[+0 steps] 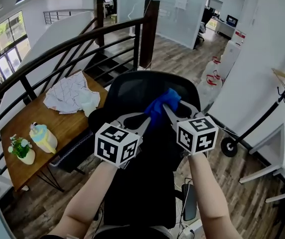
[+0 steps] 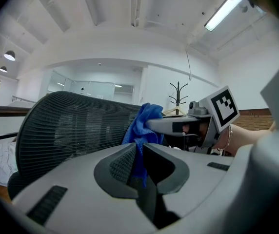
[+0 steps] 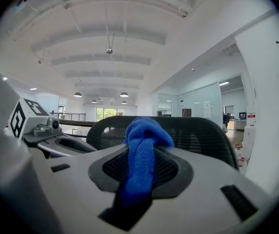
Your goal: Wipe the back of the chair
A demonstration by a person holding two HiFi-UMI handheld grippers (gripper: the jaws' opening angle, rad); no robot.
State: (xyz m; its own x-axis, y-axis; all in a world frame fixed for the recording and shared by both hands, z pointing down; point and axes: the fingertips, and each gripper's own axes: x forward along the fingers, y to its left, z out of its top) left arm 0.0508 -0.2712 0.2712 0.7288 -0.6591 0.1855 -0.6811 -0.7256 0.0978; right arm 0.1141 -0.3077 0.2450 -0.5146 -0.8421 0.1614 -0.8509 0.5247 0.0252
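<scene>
Chair back (image 1: 132, 89): black mesh, upright, centre of head view, just beside wood counter (image 1: 70, 126). Blue cloth (image 1: 162, 103) bunched over upper part of mesh, about mid-width; actual contact with mesh not clear.

Left tongs (image 1: 146, 120): clenched on cloth's left end. Right tongs (image 1: 169, 111): clenched on its right end. Tips close together, cloth humped between them. Both forearms in from bottom of frame, marker cubes facing up.

Left gripper view: mesh (image 2: 71, 126) across left half, thin strip of cloth (image 2: 147, 118) pinched in left tongs (image 2: 138, 156), no gap visible. Right tongs (image 2: 178, 126) in from the right, gripping same cloth higher up. Coat rack (image 2: 178, 92) far behind.

Right gripper view: thick fold of cloth (image 3: 142, 147) running down through right tongs (image 3: 140, 172), bulging above them. Mesh (image 3: 198, 130) directly behind. Left tongs (image 3: 56, 141) at left, near.

On counter, well apart from cloth: crumpled white fabric (image 1: 71, 94), blue-and-yellow bottle (image 1: 43, 137), small potted plant (image 1: 20, 150). Dark curved railing (image 1: 58, 51) beyond counter, stairs past it.
</scene>
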